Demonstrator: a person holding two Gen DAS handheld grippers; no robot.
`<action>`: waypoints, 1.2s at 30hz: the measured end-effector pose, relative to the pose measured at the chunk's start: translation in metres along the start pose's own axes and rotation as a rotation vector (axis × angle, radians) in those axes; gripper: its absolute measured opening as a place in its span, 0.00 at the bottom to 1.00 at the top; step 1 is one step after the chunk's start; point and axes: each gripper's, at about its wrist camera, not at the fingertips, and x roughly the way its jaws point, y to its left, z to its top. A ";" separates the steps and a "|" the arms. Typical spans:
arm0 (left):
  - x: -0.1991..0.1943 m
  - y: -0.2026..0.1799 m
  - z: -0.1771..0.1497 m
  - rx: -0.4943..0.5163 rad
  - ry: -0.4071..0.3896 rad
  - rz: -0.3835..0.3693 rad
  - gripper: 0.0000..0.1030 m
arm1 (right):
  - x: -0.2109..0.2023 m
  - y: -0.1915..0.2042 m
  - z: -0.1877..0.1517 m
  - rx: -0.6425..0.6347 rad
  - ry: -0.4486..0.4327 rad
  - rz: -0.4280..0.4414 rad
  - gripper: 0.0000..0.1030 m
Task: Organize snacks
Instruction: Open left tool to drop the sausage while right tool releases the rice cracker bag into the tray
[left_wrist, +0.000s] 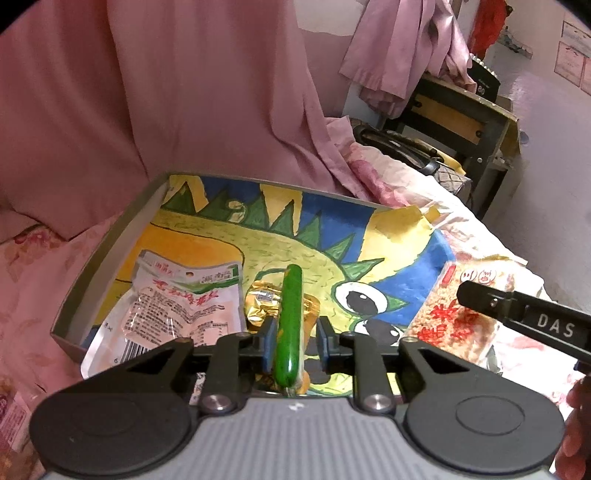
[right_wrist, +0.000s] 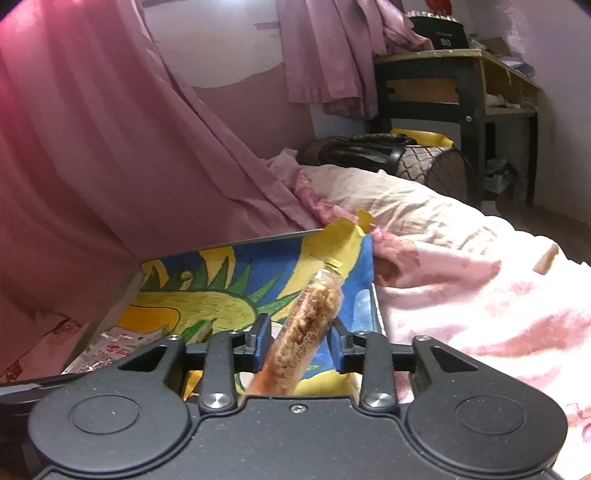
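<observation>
A shallow grey box (left_wrist: 107, 254) lined with a bright dinosaur drawing lies on the bed. In it are a clear white snack pouch (left_wrist: 173, 310) and a gold foil packet (left_wrist: 264, 302). My left gripper (left_wrist: 293, 341) is shut on a green stick-shaped snack (left_wrist: 290, 325), held above the gold packet. My right gripper (right_wrist: 295, 347) is shut on a clear packet of brown crispy snack (right_wrist: 306, 332) and holds it over the box's right edge (right_wrist: 376, 306). That packet (left_wrist: 454, 314) and the right gripper's finger (left_wrist: 517, 310) also show at the right of the left wrist view.
Pink floral bedding (right_wrist: 480, 288) surrounds the box. A pink curtain (left_wrist: 147, 92) hangs behind it. A dark handbag (right_wrist: 388, 155) lies at the bed's far end, beside a black-framed wooden desk (right_wrist: 461, 92). Another snack packet (left_wrist: 11, 417) lies at the far left on the bedding.
</observation>
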 end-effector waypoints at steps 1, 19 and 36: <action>-0.001 -0.001 0.000 0.003 -0.002 0.001 0.29 | 0.000 -0.001 0.000 0.007 0.005 -0.003 0.39; -0.045 -0.014 -0.006 0.005 -0.091 0.035 0.84 | -0.036 -0.029 0.006 0.138 0.003 0.009 0.83; -0.163 0.012 -0.039 -0.012 -0.216 0.229 1.00 | -0.121 -0.022 -0.013 0.120 -0.069 0.070 0.99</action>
